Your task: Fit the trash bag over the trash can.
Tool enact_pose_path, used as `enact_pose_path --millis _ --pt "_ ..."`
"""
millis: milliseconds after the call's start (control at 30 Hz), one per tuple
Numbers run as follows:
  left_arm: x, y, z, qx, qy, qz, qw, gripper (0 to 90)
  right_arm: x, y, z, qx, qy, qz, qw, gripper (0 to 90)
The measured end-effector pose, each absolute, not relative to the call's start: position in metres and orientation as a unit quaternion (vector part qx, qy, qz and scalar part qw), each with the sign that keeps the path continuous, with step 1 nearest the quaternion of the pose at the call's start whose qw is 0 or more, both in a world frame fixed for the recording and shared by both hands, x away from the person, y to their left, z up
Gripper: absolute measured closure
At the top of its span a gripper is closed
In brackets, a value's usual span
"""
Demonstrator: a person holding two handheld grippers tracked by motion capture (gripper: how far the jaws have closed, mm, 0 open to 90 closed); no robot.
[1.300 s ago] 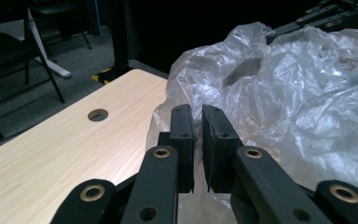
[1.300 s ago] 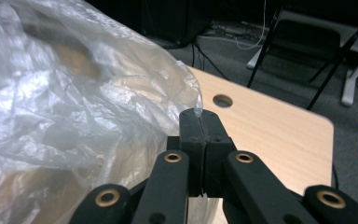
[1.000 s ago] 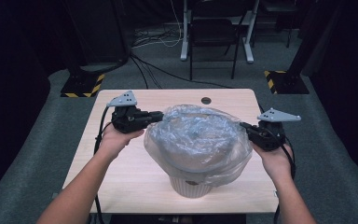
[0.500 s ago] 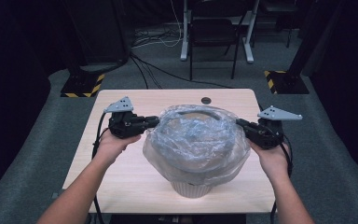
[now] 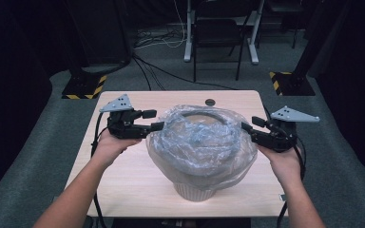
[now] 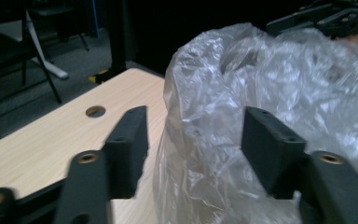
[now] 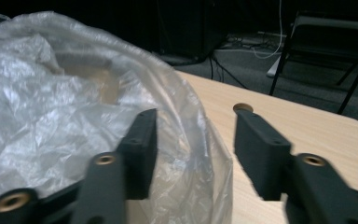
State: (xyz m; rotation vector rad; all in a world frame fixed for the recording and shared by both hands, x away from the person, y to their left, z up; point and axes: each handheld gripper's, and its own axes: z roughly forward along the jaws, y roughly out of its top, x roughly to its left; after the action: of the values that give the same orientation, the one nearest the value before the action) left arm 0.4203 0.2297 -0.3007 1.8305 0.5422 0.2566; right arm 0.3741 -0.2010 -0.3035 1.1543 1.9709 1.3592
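Observation:
A crinkled clear plastic bag is draped over a pale ribbed bin at the middle of the wooden table. My left gripper sits at the bag's left edge. Its jaws have just been opening, and in the left gripper view a fold of the bag lies loose between the left gripper's pads. My right gripper sits at the bag's right edge. Its jaws have also just been opening. The bag's rim hangs between the right gripper's jaws without being pressed.
A round cable hole lies in the table behind the bin. Grey carpet, a chair and black stand bases with yellow-striped tape lie beyond the table's far edge. Cables trail from both grippers off the table's sides.
Both grippers' jaws have spread apart and let go of the bag's edges. The hands have stayed where they were, and the bag rests on the bin.

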Motion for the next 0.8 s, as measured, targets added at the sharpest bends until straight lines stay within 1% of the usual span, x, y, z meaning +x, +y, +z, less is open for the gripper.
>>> enact_pose_path --millis 67,100,200,333,400,500,633,800 --pt "0.420 0.231 -0.296 0.775 0.231 0.107 0.578 32.0 0.372 -0.204 -0.300 0.423 0.710 0.505 0.247 39.9" --pt "0.419 0.231 -0.294 0.774 0.231 0.107 0.580 29.7 0.372 -0.205 -0.298 0.424 0.704 0.511 0.251 37.5" --pt "0.417 0.232 -0.288 0.768 0.226 0.109 0.589 26.1 0.369 -0.207 -0.292 0.422 0.694 0.523 0.257 34.4" --pt "0.410 0.232 -0.280 0.765 0.210 0.108 0.598 25.8 0.360 -0.205 -0.285 0.405 0.697 0.535 0.253 34.0" --pt "0.406 0.228 -0.280 0.771 0.196 0.103 0.598 26.5 0.353 -0.201 -0.286 0.388 0.708 0.540 0.237 34.2" --pt "0.402 0.215 -0.284 0.783 0.177 0.093 0.588 27.4 0.347 -0.192 -0.294 0.370 0.728 0.537 0.212 34.3" --pt "0.401 0.198 -0.295 0.797 0.162 0.081 0.576 28.4 0.348 -0.183 -0.309 0.365 0.741 0.531 0.190 35.3" --pt "0.403 0.185 -0.303 0.813 0.151 0.081 0.556 29.9 0.353 -0.179 -0.314 0.364 0.743 0.531 0.183 37.7"
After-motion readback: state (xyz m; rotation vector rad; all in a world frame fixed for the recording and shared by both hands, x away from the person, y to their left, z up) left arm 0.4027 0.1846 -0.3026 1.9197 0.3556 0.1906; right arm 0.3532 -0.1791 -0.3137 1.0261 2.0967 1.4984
